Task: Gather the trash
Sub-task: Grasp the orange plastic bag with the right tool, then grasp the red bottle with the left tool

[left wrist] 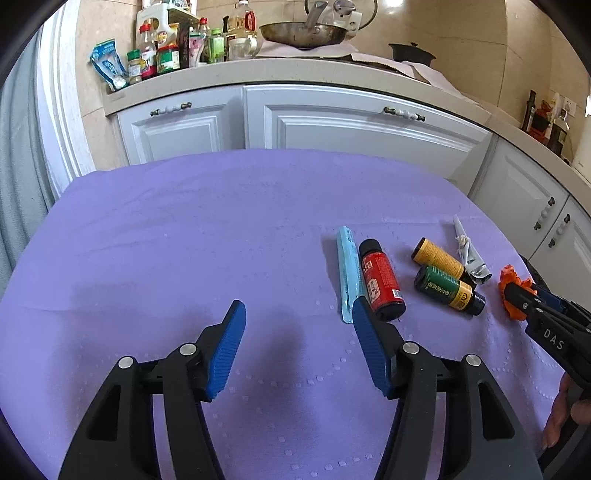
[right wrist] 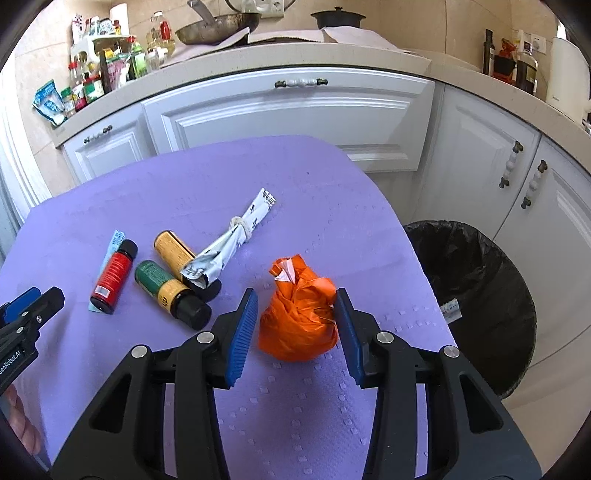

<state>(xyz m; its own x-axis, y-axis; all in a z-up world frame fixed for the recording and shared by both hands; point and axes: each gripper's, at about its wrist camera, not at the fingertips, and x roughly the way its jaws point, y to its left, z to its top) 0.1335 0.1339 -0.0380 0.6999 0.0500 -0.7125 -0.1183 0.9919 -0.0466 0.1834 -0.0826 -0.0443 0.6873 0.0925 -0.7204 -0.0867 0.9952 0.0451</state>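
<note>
On the purple tablecloth (left wrist: 184, 221) lie a light-blue wrapper (left wrist: 345, 266), a red bottle (left wrist: 380, 280), a yellow bottle (left wrist: 437, 258), a green-and-yellow bottle (left wrist: 447, 290) and a knotted white wrapper (left wrist: 467, 251). My left gripper (left wrist: 299, 310) stands open just left of the red bottle with nothing between its pads. A knotted orange bag (right wrist: 299, 325) rests on the cloth near the table's right edge. My right gripper (right wrist: 295, 295) straddles it, open. The right pad brushes the bag and a sliver of gap shows at the left pad.
A bin with a black liner (right wrist: 476, 295) stands on the floor right of the table. White cabinets (left wrist: 351, 125) and a counter with bottles, a wok (left wrist: 306, 33) and a black pot run behind. A hand (left wrist: 561, 413) shows at the lower right.
</note>
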